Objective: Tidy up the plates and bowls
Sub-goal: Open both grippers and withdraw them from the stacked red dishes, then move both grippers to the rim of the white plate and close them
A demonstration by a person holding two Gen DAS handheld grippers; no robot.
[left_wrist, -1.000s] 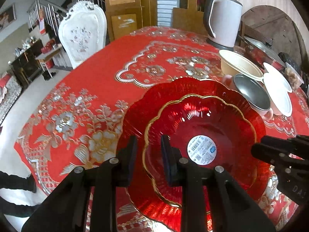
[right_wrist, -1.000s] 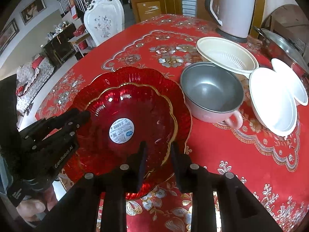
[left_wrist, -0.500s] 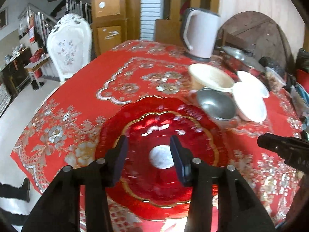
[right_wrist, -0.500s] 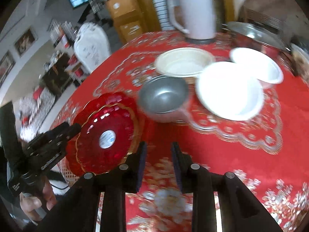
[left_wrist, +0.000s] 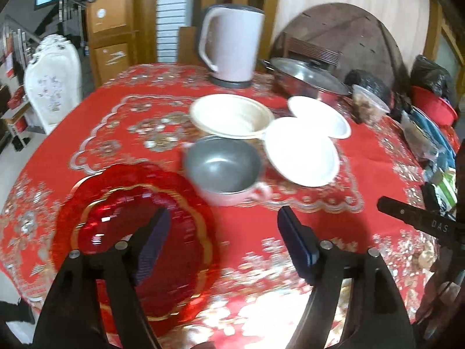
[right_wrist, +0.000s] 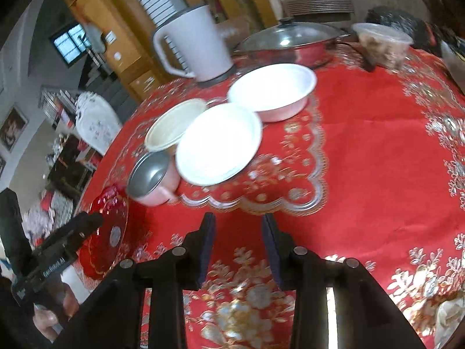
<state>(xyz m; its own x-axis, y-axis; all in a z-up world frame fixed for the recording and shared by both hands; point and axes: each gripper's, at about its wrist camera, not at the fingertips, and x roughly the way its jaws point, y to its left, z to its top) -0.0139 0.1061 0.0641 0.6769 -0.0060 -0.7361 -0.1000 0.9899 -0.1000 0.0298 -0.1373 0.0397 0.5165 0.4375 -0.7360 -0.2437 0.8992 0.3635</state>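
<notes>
On the red floral tablecloth (left_wrist: 122, 133), a small red glass plate with a gold rim (left_wrist: 174, 250) sits nested in a larger red glass plate (left_wrist: 122, 174) at the near left edge, with a grey-lined pink bowl (left_wrist: 222, 164) just beside them. Behind it, a cream bowl (left_wrist: 229, 115) and two white bowls (left_wrist: 302, 149) (left_wrist: 319, 115) overlap, in front of a white electric kettle (left_wrist: 229, 45) and a lidded steel pot (left_wrist: 305, 77). The left gripper (left_wrist: 222, 229) hangs above the cloth with jaws spread wide and empty, its left finger over the red plates, while the right gripper (right_wrist: 238, 232) hovers over bare cloth, jaws moderately apart, holding nothing.
</notes>
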